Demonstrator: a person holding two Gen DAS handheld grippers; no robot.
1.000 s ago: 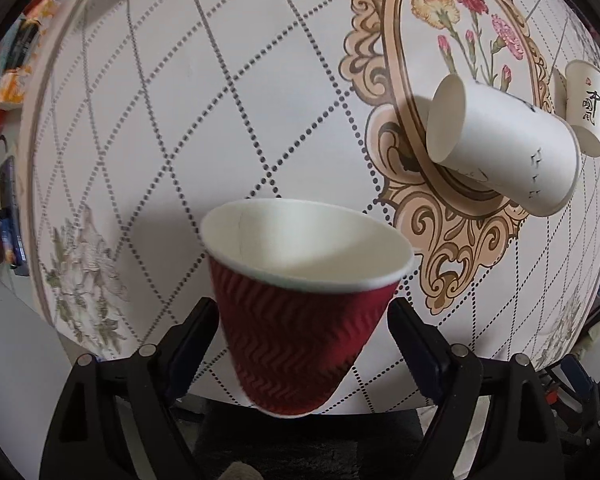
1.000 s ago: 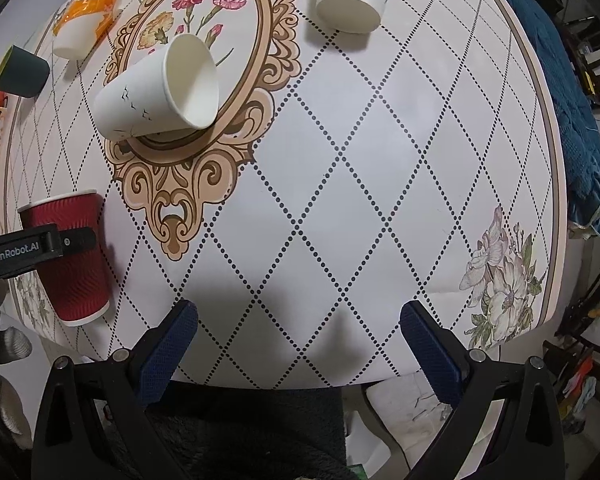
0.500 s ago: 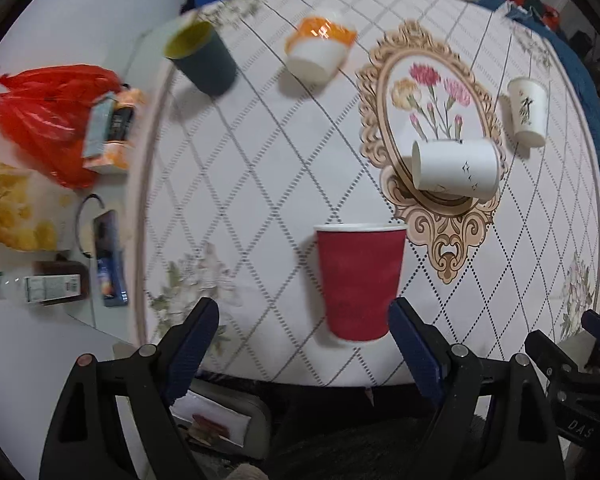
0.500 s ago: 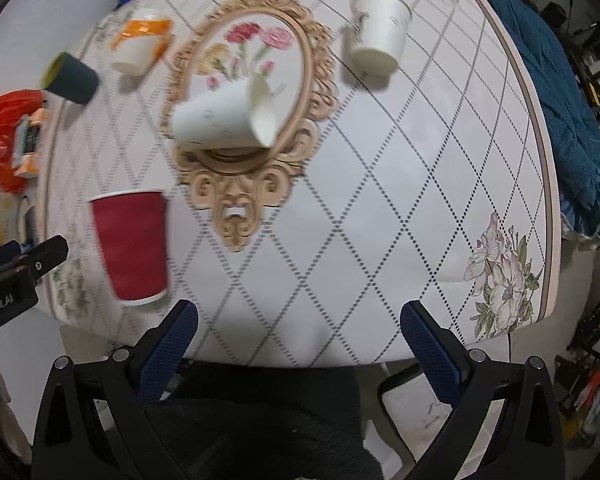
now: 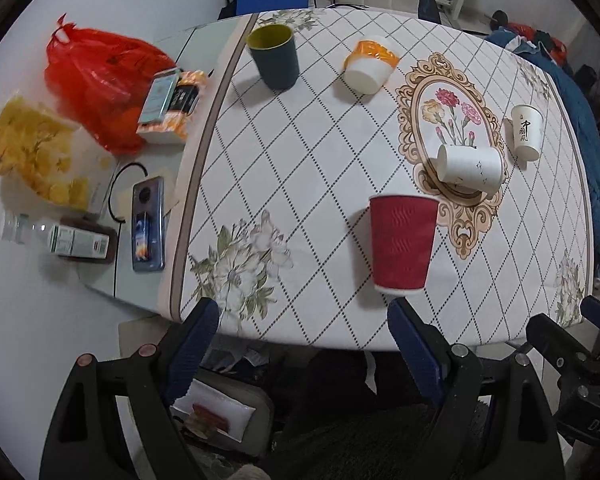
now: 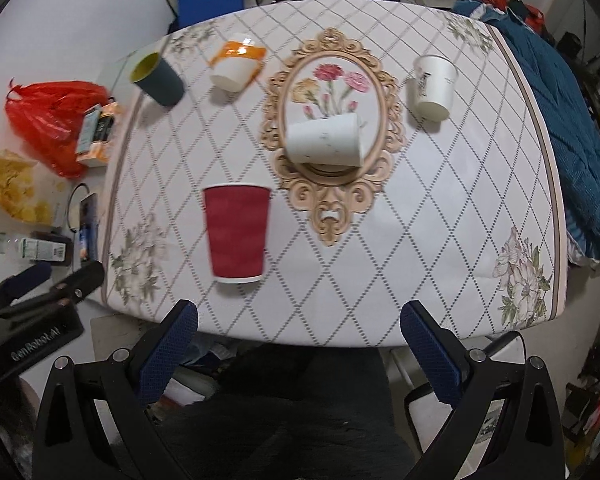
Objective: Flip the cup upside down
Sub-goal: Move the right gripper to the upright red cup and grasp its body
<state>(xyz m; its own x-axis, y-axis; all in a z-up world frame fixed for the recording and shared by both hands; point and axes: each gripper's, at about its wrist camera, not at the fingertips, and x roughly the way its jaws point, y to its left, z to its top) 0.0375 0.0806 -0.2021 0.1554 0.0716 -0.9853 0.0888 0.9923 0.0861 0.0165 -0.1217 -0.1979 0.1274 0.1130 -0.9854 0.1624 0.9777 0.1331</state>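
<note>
A red ribbed paper cup stands on the patterned table near its front edge; it also shows in the right wrist view. A white paper cup lies on its side on the oval flower frame, also in the right wrist view. My left gripper is open and empty, held back off the table's front edge. My right gripper is open and empty, also back off the front edge. The left gripper's body shows at the lower left of the right wrist view.
A dark cup with yellow inside, an orange-and-white cup and a white printed cup stand farther back. A red bag, a phone, a bottle and a yellow packet lie on the side surface at left.
The red cup was between my left gripper's jaws; now it stands free on the table. Both grippers have pulled back and up, away from the table.
</note>
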